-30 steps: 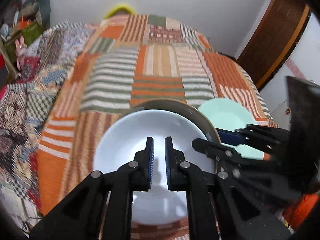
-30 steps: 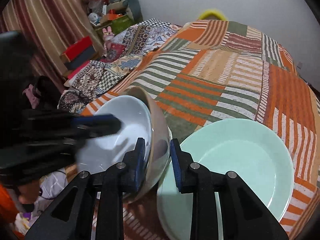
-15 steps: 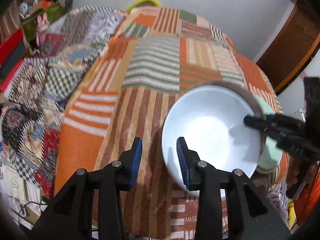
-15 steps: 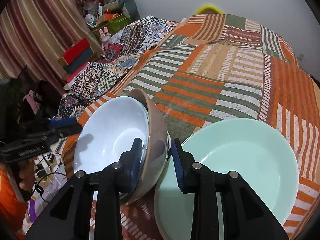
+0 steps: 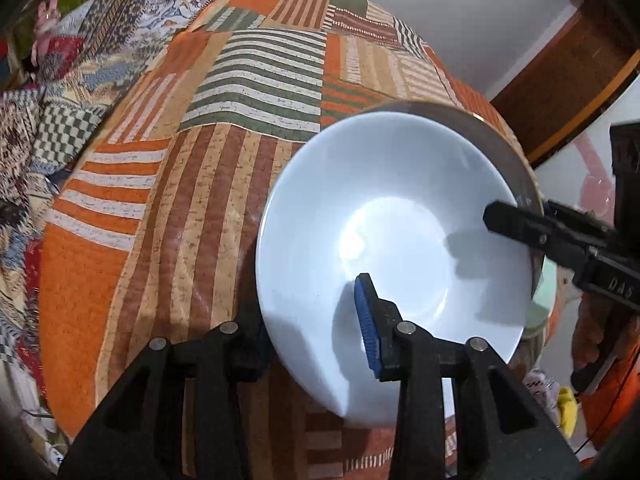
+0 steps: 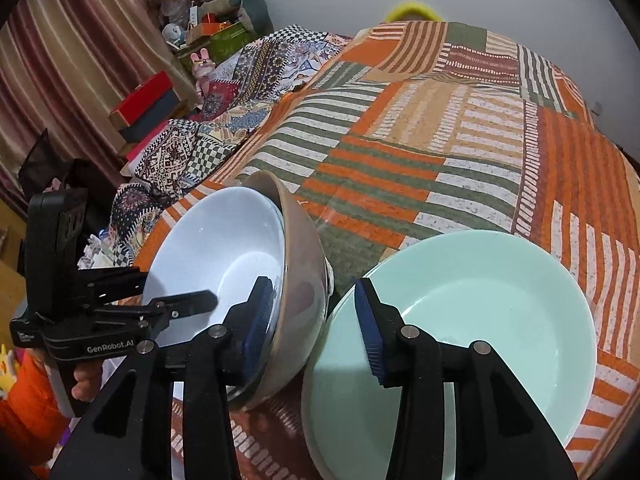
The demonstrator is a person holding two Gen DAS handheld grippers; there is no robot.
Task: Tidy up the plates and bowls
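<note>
Setting: a table covered by a patchwork cloth (image 6: 420, 152) of orange, green and cream stripes, seen from two fisheye cameras looking along black gripper fingers
White bowl (image 5: 396, 248): nested inside a brown bowl (image 6: 300, 280) at the near edge of the table; both are tilted, with the white bowl's inside facing the left gripper
Mint plate (image 6: 472, 320): lies flat on the cloth just beside the brown bowl, on its right in the right wrist view; in the left wrist view only a sliver of it shows past the bowls
Left gripper (image 5: 308, 316): its fingers are apart and straddle the near rim of the white bowl, one blue pad inside the bowl, the other finger below and outside it; the pads do not visibly press on the rim
Right gripper (image 6: 316, 316): its jaws are opening; they straddle the wall of the two nested bowls, the left pad (image 6: 258, 312) inside the white bowl and the right pad over the mint plate, standing clear of the brown bowl's outside
Person: a hand (image 6: 86, 384) with an orange sleeve holds the left gripper's handle at the lower left of the right wrist view
Background: a second patterned cloth (image 6: 224, 112), boxes and a striped curtain beyond the table's left side
</note>
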